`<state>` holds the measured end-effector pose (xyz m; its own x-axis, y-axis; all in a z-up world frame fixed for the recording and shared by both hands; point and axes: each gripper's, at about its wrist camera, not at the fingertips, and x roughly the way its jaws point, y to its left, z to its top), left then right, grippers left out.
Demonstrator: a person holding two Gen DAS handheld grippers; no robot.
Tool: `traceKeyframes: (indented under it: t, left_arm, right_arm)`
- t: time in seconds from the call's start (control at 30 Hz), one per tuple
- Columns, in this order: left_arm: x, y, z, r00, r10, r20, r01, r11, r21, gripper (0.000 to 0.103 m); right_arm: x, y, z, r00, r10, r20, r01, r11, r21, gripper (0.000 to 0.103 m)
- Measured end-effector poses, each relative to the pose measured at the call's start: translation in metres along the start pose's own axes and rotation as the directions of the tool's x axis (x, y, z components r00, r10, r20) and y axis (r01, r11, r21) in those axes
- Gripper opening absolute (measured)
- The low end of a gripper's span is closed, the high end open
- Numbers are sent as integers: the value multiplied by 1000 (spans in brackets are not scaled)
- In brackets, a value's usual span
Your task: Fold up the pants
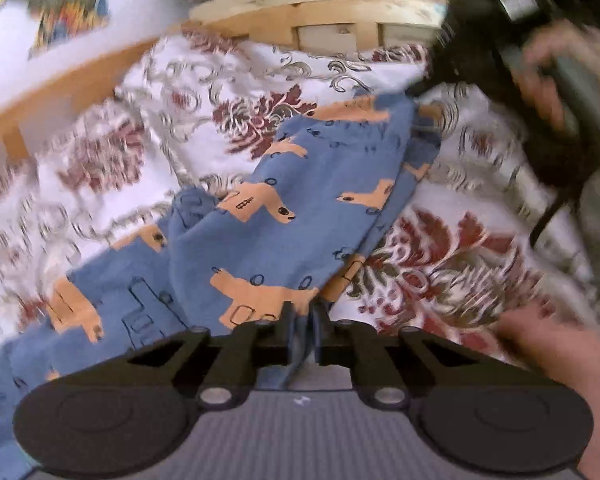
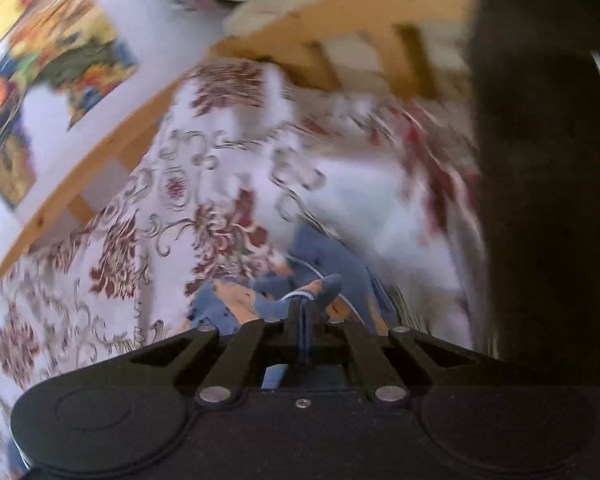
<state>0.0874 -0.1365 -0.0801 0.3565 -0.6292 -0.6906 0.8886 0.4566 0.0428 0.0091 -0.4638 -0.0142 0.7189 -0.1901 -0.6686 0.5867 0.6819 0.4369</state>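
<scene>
- Your left gripper [image 1: 302, 316] has its jaws pressed together on a fold of the blue pants [image 1: 312, 188]; cloth runs down between the two fingers.
- The pants, printed with orange animal shapes, lie across the floral bedspread [image 1: 440, 248]. One part is lifted between your two grippers; the rest sprawls lower left.
- Your right gripper [image 2: 303, 308] is clamped on bunched blue cloth of the pants [image 2: 320, 256] with a white drawstring [image 2: 300, 294] at its tips.
- In the left wrist view, your right hand [image 1: 568, 76] holds that tool at upper right.
- A wooden bed frame [image 1: 320, 16] borders the far edge.
- Both views are motion-blurred.
</scene>
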Motion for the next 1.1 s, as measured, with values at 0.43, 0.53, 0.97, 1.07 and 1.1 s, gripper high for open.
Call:
traceKeyframes:
  t: [0.43, 0.53, 0.97, 1.07, 1.1]
  left_arm:
    - [73, 51, 156, 971, -240, -9, 226, 927, -299, 103]
    - [122, 48, 198, 965, -250, -76, 218, 930, -295, 103]
    - [216, 10, 268, 854, -310, -418, 307, 949, -78, 72]
    - [220, -2, 270, 839, -298, -455, 333, 943, -4, 68]
    - [221, -7, 270, 837, -284, -467, 334, 942, 25, 66]
  right_arm:
    - [17, -23, -29, 994, 43, -103, -30, 991, 127, 27]
    - [12, -27, -29, 994, 74, -83, -60, 986, 154, 40]
    - [9, -48, -26, 984, 175, -22, -161, 940, 301, 39]
    - [9, -49, -27, 985, 173, -24, -158, 941, 300, 38]
    - [9, -48, -27, 985, 171, -26, -155, 942, 299, 38]
